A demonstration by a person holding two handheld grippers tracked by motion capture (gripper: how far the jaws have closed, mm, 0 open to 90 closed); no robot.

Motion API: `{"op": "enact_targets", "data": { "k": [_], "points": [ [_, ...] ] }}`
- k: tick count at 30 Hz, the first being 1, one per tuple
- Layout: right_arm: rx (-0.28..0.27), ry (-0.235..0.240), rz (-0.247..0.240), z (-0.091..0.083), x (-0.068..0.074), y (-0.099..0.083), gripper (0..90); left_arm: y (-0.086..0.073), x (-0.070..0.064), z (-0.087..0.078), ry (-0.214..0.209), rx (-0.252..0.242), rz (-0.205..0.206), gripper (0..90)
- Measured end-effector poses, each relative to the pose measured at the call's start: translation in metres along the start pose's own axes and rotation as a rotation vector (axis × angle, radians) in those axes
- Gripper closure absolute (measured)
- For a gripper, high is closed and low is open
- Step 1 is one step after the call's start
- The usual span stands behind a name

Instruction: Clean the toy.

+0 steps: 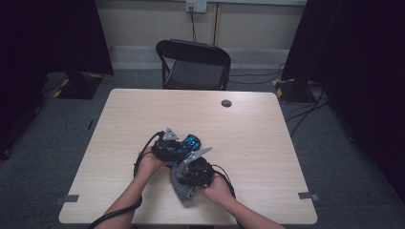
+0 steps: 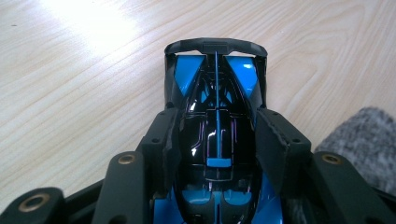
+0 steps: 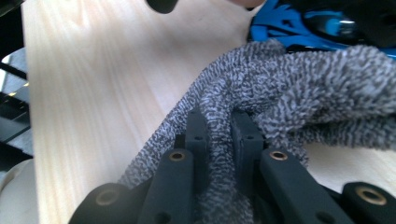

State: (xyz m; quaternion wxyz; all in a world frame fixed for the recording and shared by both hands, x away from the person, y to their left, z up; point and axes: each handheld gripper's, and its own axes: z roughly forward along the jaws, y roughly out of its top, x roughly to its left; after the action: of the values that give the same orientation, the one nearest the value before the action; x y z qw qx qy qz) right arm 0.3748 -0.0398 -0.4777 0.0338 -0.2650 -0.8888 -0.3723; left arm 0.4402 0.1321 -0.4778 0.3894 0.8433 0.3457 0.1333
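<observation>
Item 1: toy car (image 2: 217, 140), black with blue panels, glossy body, dark rear wing at its far end in the left gripper view. Location: on the table (image 1: 143, 109), a little toward the person's side of centre, just beyond the grey cloth. In the high view its blue body (image 1: 191, 142) shows between the two claws.

Item 2: left claw (image 2: 217, 135), held in the person's left hand (image 1: 149, 164). State: clenched on the toy car, one black jaw pressed against each flank of the body at mid-length. In the high view it lies at the left of the car (image 1: 168, 145), with a grey three-cornered plate on top.

Item 3: grey cloth (image 3: 289, 93), a flecked, looped terry fabric. Location: on the table at the person's side of the car, its far edge touching the car's blue underside in the right gripper view. In the high view it shows under and beside the right claw (image 1: 184, 188).

Item 4: right claw (image 3: 218, 128), held in the person's right hand (image 1: 217, 188). State: clenched on a bunched fold of the grey cloth, the fabric pinched between both jaws.

Item 5: black folding chair (image 1: 193, 64), beyond the far edge of the table, well apart from the work.
</observation>
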Motion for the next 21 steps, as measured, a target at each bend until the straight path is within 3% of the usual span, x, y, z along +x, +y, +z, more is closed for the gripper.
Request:
{"op": "enact_targets", "data": {
  "k": [10, 16, 21],
  "points": [
    [-0.016, 0.046, -0.034, -0.012, 0.010, -0.005, 80.0, 0.000, 0.000, 0.000, 0.004, -0.003, 0.003, 50.8],
    [-0.032, 0.038, -0.029, -0.029, 0.002, -0.010, 80.0, 0.000, 0.000, 0.000, 0.005, -0.004, 0.003, 50.8],
    [-0.064, -0.001, 0.013, -0.053, -0.017, -0.014, 80.1, 0.000, 0.000, 0.000, 0.001, -0.004, 0.001, 50.8]
  ]
}}
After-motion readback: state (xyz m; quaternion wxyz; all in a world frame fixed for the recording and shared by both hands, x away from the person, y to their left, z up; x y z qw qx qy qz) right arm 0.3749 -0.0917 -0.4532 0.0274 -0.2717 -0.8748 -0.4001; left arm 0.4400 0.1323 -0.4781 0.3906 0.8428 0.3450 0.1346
